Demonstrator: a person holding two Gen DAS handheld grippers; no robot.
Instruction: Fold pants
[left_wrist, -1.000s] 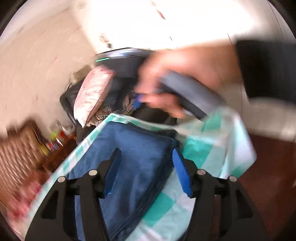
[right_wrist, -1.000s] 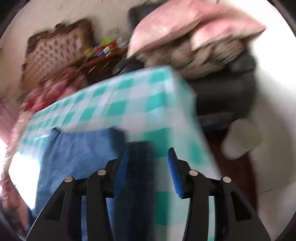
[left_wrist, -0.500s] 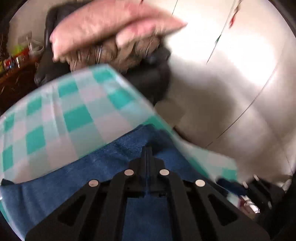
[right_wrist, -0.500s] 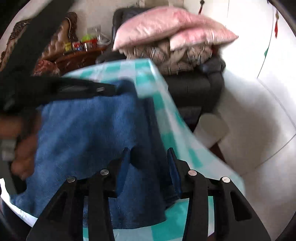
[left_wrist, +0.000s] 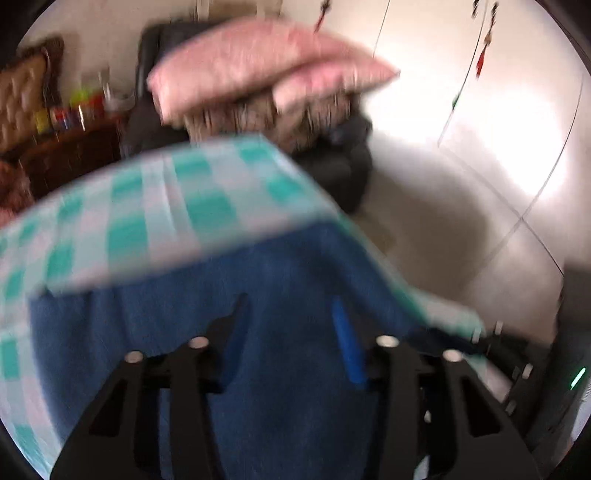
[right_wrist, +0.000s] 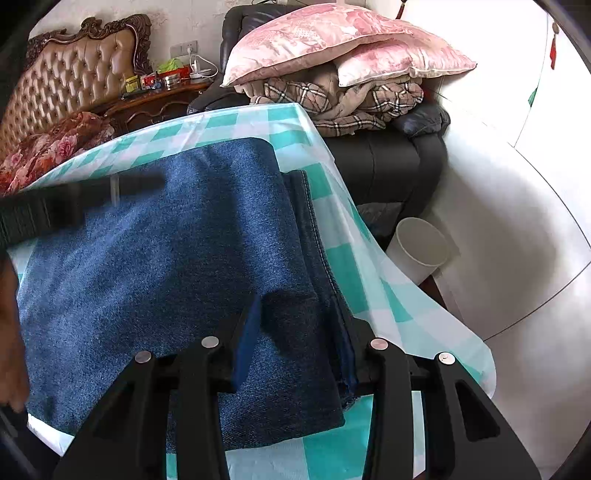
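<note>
The blue denim pants lie folded in a thick rectangle on the teal-and-white checked tablecloth; they also show in the blurred left wrist view. My right gripper is open over the near right part of the fold, holding nothing. My left gripper is open above the denim, holding nothing. Its body also shows in the right wrist view as a dark blurred bar over the left of the pants.
A dark armchair piled with pink pillows and a plaid blanket stands behind the table. A white bin stands on the floor at the right. A tufted headboard and cluttered wooden nightstand are at the back left.
My left gripper has gone from shut to open over the denim. My right gripper stays open; its view has steadied over the folded pants.
</note>
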